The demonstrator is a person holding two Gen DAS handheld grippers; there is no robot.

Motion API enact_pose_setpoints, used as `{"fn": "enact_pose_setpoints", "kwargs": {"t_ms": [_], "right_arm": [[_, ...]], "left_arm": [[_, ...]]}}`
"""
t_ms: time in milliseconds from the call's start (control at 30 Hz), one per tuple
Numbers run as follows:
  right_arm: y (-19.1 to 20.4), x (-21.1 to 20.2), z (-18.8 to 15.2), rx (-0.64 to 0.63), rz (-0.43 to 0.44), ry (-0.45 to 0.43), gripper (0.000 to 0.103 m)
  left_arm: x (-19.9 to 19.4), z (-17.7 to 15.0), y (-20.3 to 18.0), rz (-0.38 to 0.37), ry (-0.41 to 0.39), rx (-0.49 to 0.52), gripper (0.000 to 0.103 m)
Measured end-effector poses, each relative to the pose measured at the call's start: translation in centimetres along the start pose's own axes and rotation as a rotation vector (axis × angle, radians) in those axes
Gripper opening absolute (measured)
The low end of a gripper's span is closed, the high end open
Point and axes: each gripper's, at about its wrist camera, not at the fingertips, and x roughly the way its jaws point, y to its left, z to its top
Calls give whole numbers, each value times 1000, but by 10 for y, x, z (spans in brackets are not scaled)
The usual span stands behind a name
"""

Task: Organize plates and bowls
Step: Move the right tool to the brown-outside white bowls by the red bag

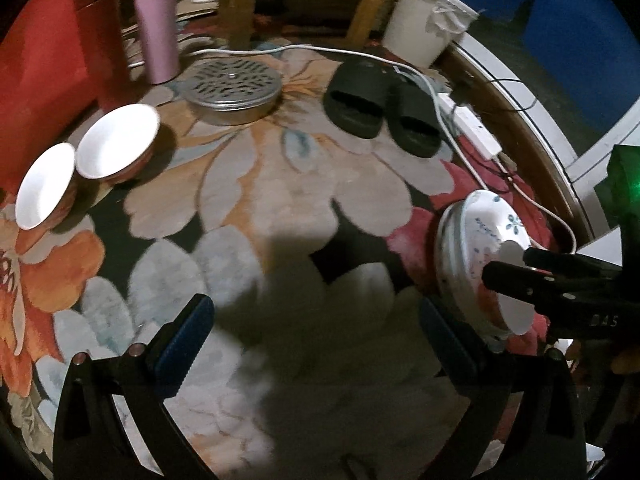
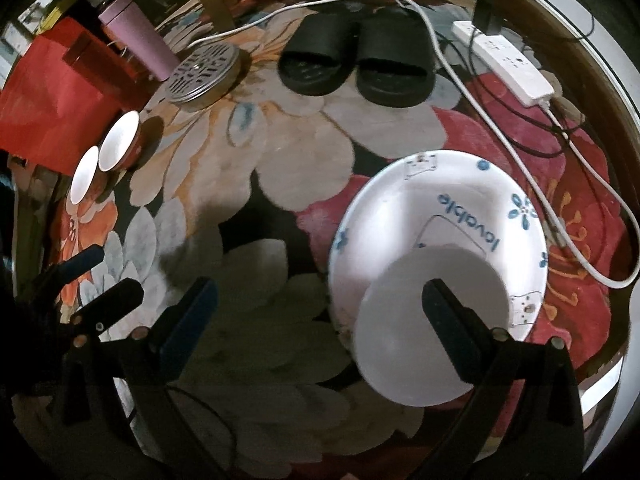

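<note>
On the far left of the floral rug (image 1: 256,184) we have two small bowls (image 1: 116,144) with white insides, standing touching each other just beside a red box (image 1: 44,64). These look like the pieces not yet gathered. Further right, a perforated metal tray (image 1: 232,88) and a pair of black slippers (image 1: 380,108) sit near the back, apart from our work.

Our left gripper (image 1: 316,344) hangs over bare rug in the middle, tilted steeply down, its jaws spread wide with nothing between them.

To the right lies the stack: a white plate (image 2: 436,200) printed with blue flowers and the word "lovable", and a small white bowl (image 2: 404,344) resting on its near side. Our right gripper (image 2: 316,320) points almost straight down here, jaws fully apart; one finger (image 2: 456,332) shows in front of the bowl, the other over rug, and neither pad presses on it, so we judge the bowl to be just set down.

Next, we judge, we go for the two bowls at the left, likely with the left gripper. That calls for straddling one rim without knocking its touching neighbour, then carrying it across to the stack
</note>
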Motion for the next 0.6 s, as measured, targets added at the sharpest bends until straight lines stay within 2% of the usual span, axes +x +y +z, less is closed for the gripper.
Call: {"fn": "enact_pose_setpoints", "kwargs": {"t_ms": [600], "right_arm": [[54, 17, -8, -85, 27, 32, 103]], "left_arm": [[-14, -24, 66, 105, 3, -75, 102]]}}
